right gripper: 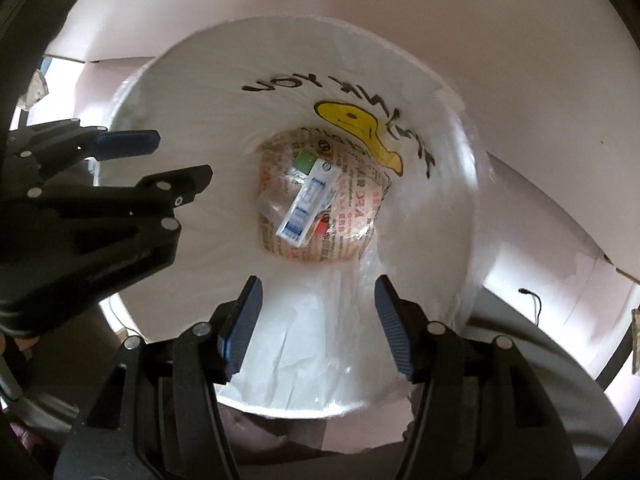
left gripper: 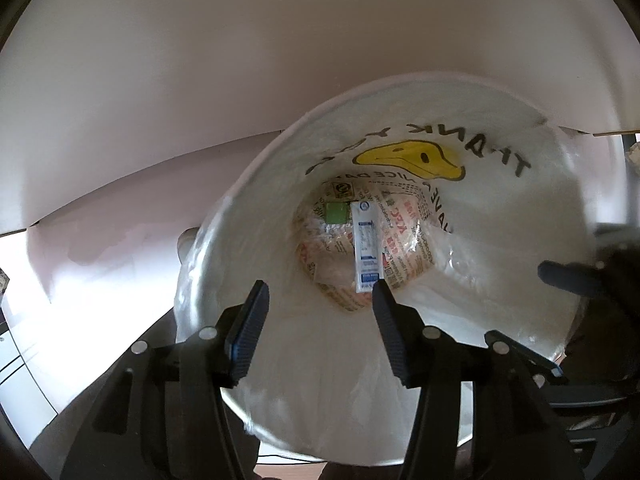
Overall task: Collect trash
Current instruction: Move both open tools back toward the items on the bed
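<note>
A bin lined with a white plastic bag (left gripper: 500,220) (right gripper: 216,92), printed "THANK YOU" with a yellow smiley, sits below both grippers. At its bottom lie a printed paper wrapper (left gripper: 404,240) (right gripper: 354,208), a white-and-blue packet (left gripper: 366,252) (right gripper: 306,204), a green piece (left gripper: 335,212) (right gripper: 305,161) and some clear plastic. My left gripper (left gripper: 320,286) (right gripper: 176,160) points down over the bin's mouth, open, with nothing between its fingers. My right gripper (right gripper: 318,282) hangs over the near side of the mouth, also open and empty. One of its fingers (left gripper: 560,276) shows at the right edge of the left wrist view.
A white board or wall (left gripper: 200,80) (right gripper: 520,20) stands right behind the bin. A thin black cable (right gripper: 534,300) lies to the right of the bin. Brown floor (right gripper: 280,432) shows at the near rim.
</note>
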A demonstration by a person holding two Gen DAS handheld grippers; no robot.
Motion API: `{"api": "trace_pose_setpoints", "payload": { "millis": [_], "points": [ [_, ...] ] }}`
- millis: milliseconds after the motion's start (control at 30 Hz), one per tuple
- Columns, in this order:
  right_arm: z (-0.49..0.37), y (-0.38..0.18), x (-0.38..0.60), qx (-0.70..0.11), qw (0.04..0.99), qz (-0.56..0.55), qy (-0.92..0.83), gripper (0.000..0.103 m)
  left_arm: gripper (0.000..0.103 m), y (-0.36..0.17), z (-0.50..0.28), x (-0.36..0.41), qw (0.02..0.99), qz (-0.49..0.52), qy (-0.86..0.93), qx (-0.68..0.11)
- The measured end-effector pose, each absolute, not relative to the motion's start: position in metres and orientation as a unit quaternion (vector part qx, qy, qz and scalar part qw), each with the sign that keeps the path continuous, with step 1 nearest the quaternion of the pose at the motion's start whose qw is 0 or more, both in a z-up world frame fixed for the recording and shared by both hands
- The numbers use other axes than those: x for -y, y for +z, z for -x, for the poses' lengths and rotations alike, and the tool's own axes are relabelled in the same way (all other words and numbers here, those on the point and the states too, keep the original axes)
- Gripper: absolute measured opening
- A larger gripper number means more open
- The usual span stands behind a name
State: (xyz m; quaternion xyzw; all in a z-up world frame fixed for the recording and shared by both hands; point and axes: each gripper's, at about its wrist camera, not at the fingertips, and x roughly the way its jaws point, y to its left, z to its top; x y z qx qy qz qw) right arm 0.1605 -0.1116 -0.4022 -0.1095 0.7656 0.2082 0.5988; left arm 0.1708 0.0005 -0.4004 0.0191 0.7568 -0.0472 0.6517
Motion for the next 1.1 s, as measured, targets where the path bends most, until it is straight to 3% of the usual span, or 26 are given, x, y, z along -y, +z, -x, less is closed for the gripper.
{"api": "trace_pose_setpoints", "payload": {
  "millis": [400, 667, 733, 1100],
  "points": [
    [-0.139, -0.332, 0.128, -0.731, 0.634, 0.113, 0.223, 0.059, 0.059, -0.323, -0.14, -0.004, 0.702, -0.051, -0.067, -0.708],
    [-0.125, -0.281, 0.137, -0.686, 0.673, 0.138, 0.239, 0.059, 0.082, -0.251, -0.121, 0.002, 0.754, -0.069, -0.087, -0.648],
    [-0.121, -0.269, 0.138, -0.675, 0.683, 0.147, 0.238, 0.064, 0.086, -0.233, -0.12, 0.004, 0.767, -0.08, -0.085, -0.631],
    [-0.12, -0.187, 0.156, -0.593, 0.751, 0.161, 0.24, 0.072, 0.091, -0.147, -0.114, 0.018, 0.823, -0.107, -0.089, -0.551]
  ]
}}
